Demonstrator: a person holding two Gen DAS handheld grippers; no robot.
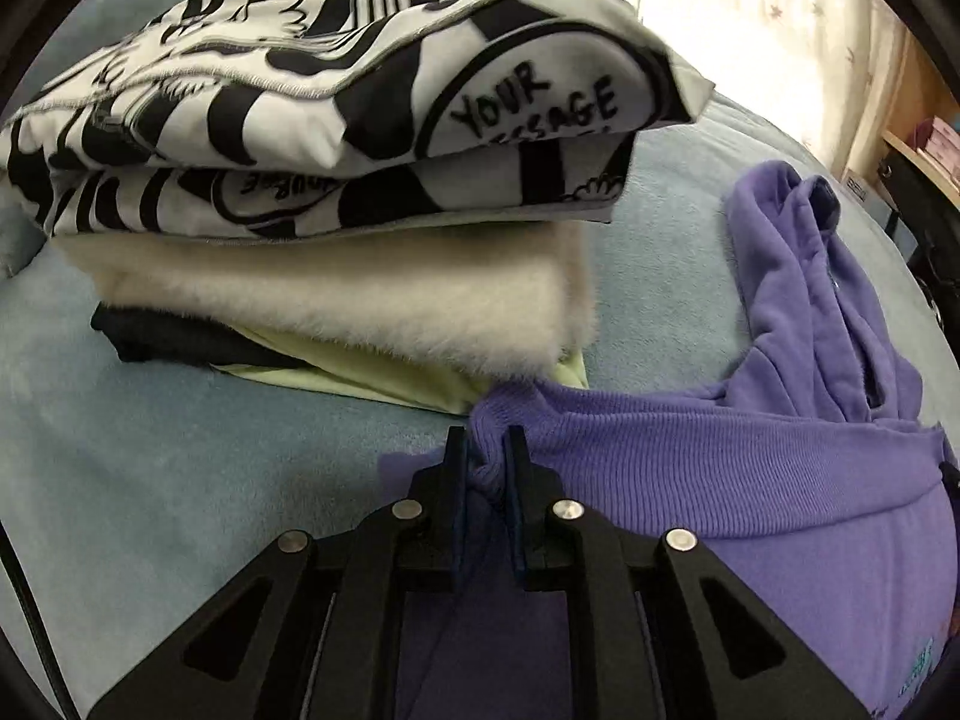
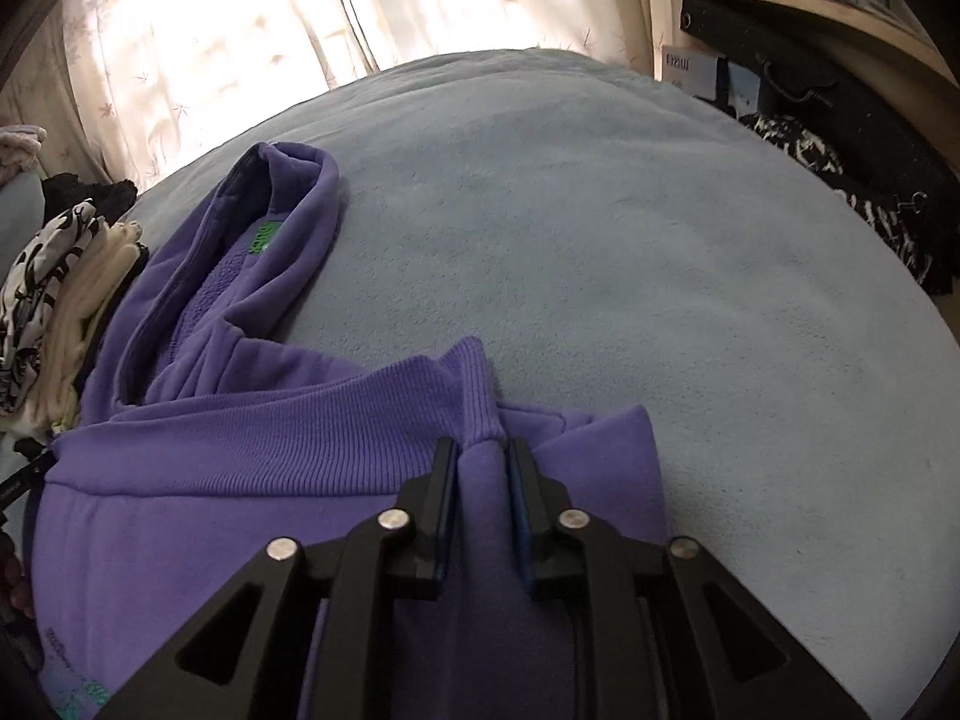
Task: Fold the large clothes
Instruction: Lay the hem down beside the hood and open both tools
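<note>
A purple hoodie [image 1: 750, 456] lies on a light blue blanket [image 1: 180, 480], its ribbed hem band folded across toward the hood [image 1: 798, 276]. My left gripper [image 1: 486, 444] is shut on the left corner of the ribbed hem. In the right wrist view the hoodie [image 2: 240, 456] fills the lower left, with its hood [image 2: 264, 240] and a green neck label beyond. My right gripper [image 2: 480, 450] is shut on the hem's right corner.
A stack of folded clothes [image 1: 336, 180] stands just left of the hoodie: a black-and-white printed piece on top, a cream fluffy one, a pale green and a dark one below. It shows in the right wrist view [image 2: 54, 300]. Curtains [image 2: 210, 30] behind, shelves [image 2: 810, 0] at right.
</note>
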